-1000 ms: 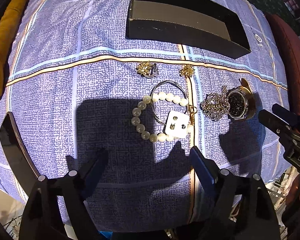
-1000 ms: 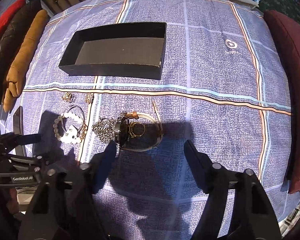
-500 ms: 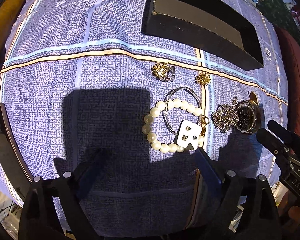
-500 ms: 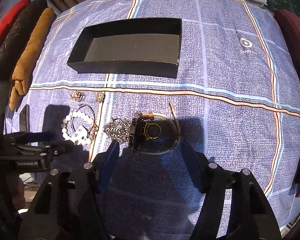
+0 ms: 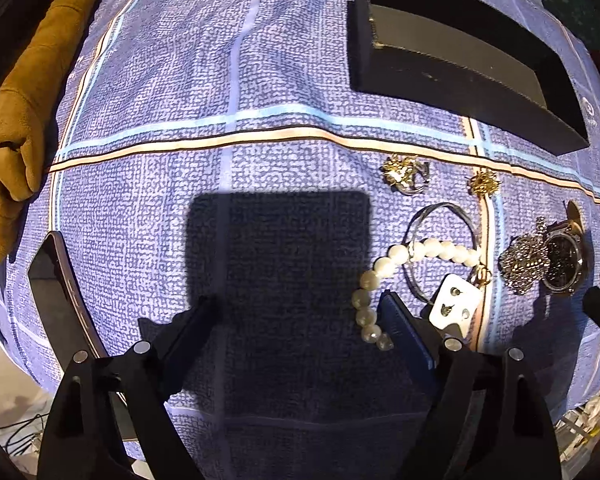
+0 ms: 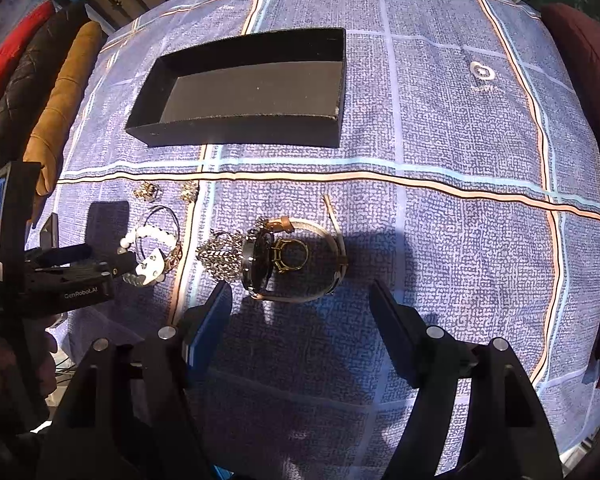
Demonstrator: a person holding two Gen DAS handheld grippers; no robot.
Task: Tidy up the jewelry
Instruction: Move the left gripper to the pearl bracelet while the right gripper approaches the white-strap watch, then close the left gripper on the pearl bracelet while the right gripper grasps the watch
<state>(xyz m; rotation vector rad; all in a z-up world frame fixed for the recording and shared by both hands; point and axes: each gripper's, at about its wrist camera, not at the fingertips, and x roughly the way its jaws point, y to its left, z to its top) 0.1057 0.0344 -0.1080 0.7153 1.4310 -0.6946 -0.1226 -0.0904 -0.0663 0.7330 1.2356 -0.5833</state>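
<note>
Left tool (image 5: 296, 304) is closing with nothing between its tips, right beside the pearl bracelet (image 5: 384, 276) on the tabletop (image 5: 260, 100). Beads look slick and floppy, so I'd pinch across the strand. Right tool (image 6: 300, 292) is opening, empty, near the watch (image 6: 260, 264).

The left hand-held gripper (image 6: 100, 258) reads "GenRobot.AI", though faintly.
</note>
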